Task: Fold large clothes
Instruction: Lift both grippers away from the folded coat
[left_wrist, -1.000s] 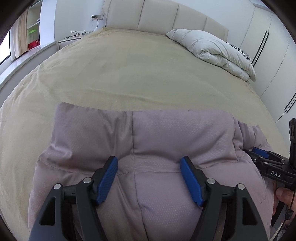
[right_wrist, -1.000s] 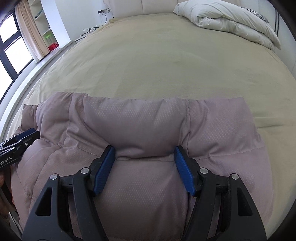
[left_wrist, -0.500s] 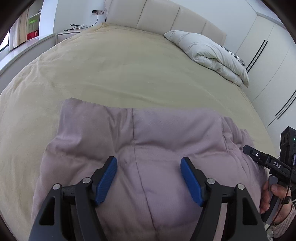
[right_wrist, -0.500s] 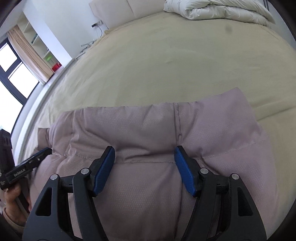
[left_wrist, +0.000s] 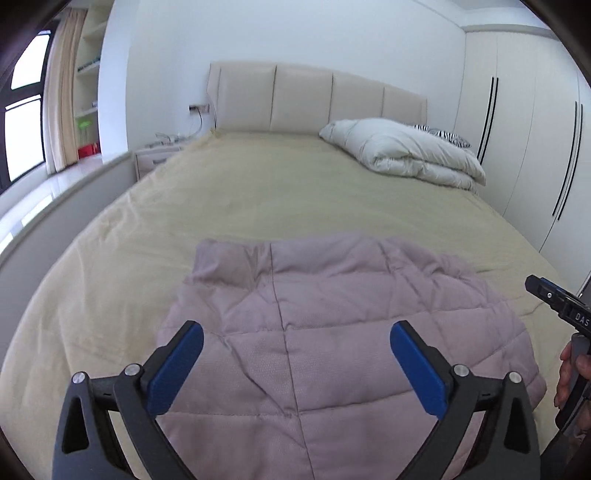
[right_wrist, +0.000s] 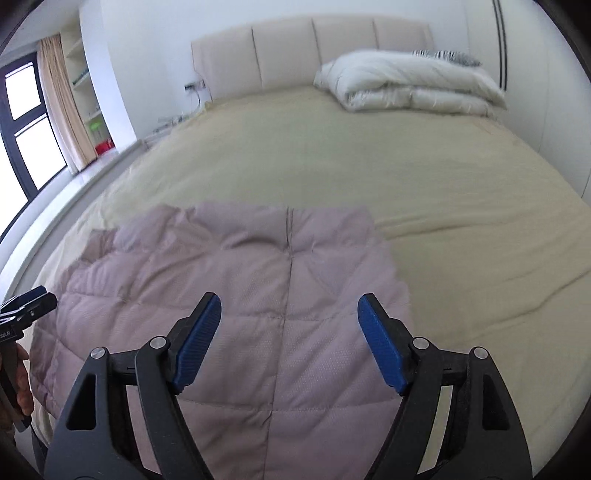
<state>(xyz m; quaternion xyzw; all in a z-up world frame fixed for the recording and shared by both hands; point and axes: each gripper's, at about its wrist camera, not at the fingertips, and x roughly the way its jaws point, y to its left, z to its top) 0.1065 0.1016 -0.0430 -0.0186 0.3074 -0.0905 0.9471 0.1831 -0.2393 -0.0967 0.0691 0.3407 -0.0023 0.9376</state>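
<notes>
- Fold looks pretty much laid down: the mauve quilted jacket (left_wrist: 332, 332) is left flat below both tongs.
- Left gripper (left_wrist: 291, 365) and right gripper (right_wrist: 288, 339) have just been opened wide, nothing held.
- Next, an edge probably needs regrabbing.

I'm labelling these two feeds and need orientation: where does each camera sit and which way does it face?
Left wrist: on the left gripper, looking down the bed toward the headboard; its own open blue fingers show, and the right gripper at the right edge.
Right wrist: on the right gripper, facing the same way; the left gripper at the left edge.
Shared: the mauve quilted jacket, white duvet, headboard.
</notes>
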